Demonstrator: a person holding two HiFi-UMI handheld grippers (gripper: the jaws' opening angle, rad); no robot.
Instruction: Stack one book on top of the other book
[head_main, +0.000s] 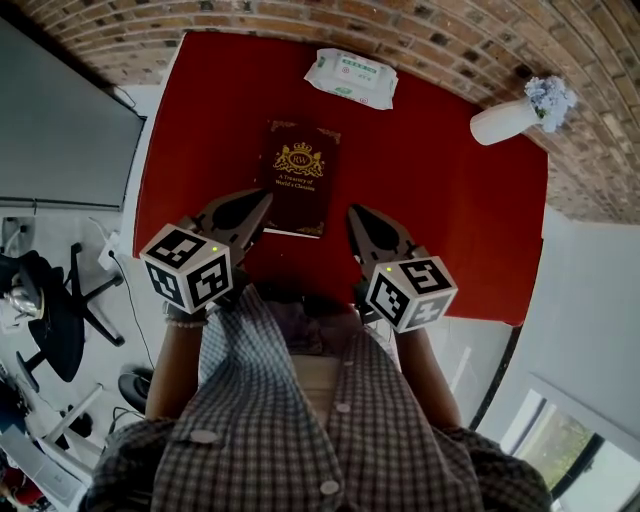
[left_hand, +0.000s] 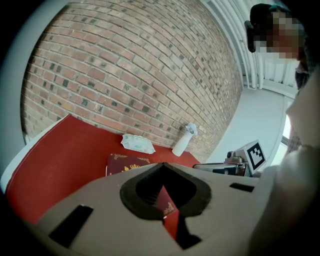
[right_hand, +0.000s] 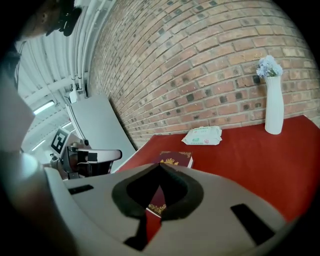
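The dark maroon hardback book with a gold crest and gold corner ornaments (head_main: 300, 178) (left_hand: 125, 164) (right_hand: 176, 159) lies flat on the red-topped desk (head_main: 440, 220) (left_hand: 55, 170) (right_hand: 250, 155). It sits about midway between the near and far edges and somewhat left of the middle, with its cover up and its title toward the person. Only this one cover shows. A pale strip of pages runs along its near edge, and I cannot tell whether a second book lies beneath it.

The left gripper (head_main: 262, 203) (left_hand: 162, 167) is above the near part of the desk, its tip by the book's near left corner in the head view. Its jaws are pressed together with nothing between them. The right gripper (head_main: 355, 212) (right_hand: 160, 166) mirrors it just off the book's near right corner, its jaws likewise closed and empty. Neither gripper touches the book. Each carries its cube of black-and-white square markers toward the person, who wears a checked shirt (head_main: 300, 420).

Beyond the book, close to the far edge, lies a white soft packet of wipes with green print (head_main: 351, 77) (left_hand: 137, 143) (right_hand: 202, 135). At the far right corner stands a slim white vase holding pale blue flowers (head_main: 505, 120) (left_hand: 181, 145) (right_hand: 273, 107). A brick wall (head_main: 400, 25) runs behind the far edge.
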